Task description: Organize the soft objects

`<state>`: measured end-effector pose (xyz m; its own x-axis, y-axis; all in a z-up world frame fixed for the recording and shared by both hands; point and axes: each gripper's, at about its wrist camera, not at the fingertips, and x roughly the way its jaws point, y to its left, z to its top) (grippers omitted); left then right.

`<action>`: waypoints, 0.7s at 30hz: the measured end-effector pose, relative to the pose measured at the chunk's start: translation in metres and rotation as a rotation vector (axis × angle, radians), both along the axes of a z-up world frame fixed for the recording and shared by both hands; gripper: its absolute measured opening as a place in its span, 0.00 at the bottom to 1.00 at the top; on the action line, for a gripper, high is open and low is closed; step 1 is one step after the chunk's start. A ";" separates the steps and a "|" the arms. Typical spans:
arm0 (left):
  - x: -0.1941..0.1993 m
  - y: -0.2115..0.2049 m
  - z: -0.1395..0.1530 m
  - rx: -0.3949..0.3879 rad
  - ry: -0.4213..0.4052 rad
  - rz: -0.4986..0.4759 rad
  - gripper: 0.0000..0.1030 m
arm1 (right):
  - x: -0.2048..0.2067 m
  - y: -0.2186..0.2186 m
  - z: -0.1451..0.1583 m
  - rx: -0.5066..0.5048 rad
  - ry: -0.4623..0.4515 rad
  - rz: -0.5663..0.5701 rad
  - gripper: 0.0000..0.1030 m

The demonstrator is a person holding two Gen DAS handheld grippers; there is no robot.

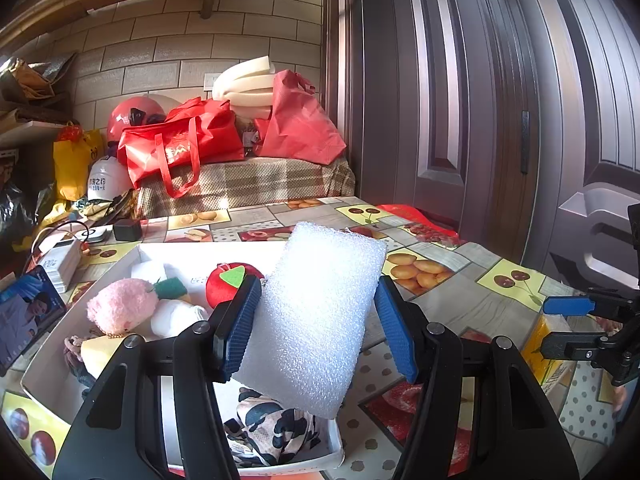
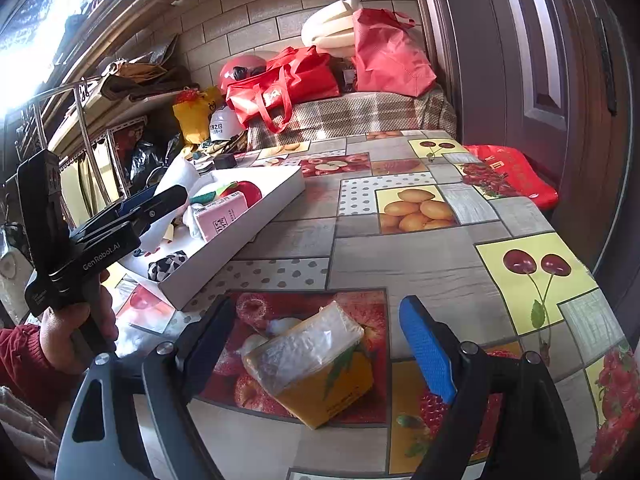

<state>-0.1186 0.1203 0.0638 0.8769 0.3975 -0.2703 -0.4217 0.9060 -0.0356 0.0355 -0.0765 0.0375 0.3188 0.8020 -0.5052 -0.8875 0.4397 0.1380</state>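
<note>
Foam block (image 1: 316,320) clamped by left gripper (image 1: 316,320) above box (image 1: 44,376); right gripper (image 2: 316,352), jaws spread, straddles tissue pack (image 2: 316,364), to be grasped next.

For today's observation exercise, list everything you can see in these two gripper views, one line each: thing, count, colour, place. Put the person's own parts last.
foam block: 1, white, between the left gripper's pads, above the box
box: 1, white, shallow, on the table's left part
apple plush: 1, red with green leaf, in the box
pink plush: 1, pink, in the box
patterned cloth: 1, black and cream, box's near end
pink packet: 1, pink, in the box
tissue pack: 1, yellow-orange with clear top, on the table between the right gripper's open pads
table: 1, fruit-print cloth
red bags: 2, on the checked bench behind
left gripper: black, blue pads
right gripper: black, blue pads
hand: 1, red sleeve, holding the left gripper
</note>
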 end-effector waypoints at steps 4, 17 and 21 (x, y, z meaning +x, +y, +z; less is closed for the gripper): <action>0.001 0.000 0.000 0.001 0.000 0.001 0.57 | -0.002 0.009 -0.005 -0.042 0.001 0.037 0.82; 0.000 -0.003 0.001 0.005 -0.009 0.003 0.57 | -0.007 0.019 -0.016 -0.150 -0.051 0.028 0.42; -0.003 -0.002 0.002 0.004 -0.019 0.010 0.57 | -0.005 0.009 0.005 0.004 -0.074 -0.029 0.42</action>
<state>-0.1214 0.1178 0.0662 0.8781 0.4070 -0.2517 -0.4296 0.9022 -0.0399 0.0305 -0.0679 0.0420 0.3781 0.7936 -0.4767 -0.8822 0.4649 0.0743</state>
